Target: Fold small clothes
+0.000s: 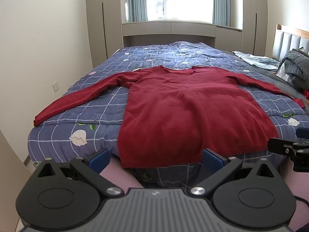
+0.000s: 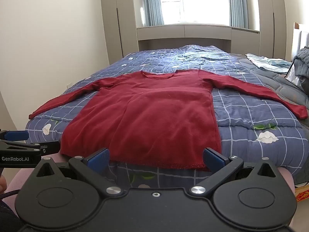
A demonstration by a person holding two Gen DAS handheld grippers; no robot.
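Note:
A dark red long-sleeved top (image 1: 185, 112) (image 2: 146, 116) lies flat on the bed, collar away from me, both sleeves spread out to the sides, hem hanging slightly over the near bed edge. My left gripper (image 1: 155, 159) hovers just in front of the hem's left half, jaws wide, nothing between the blue pads. My right gripper (image 2: 156, 157) hovers before the hem's right half, also wide, empty. Each gripper shows at the edge of the other's view: the right gripper (image 1: 289, 150) and the left gripper (image 2: 21, 145).
The bed carries a blue checked quilt (image 1: 90, 116) (image 2: 256, 112) with white flowers. A grey blanket (image 1: 297, 65) and a pale blue cloth (image 1: 256, 59) lie by the headboard at right. Wardrobes and a window stand behind; a wall runs along the left.

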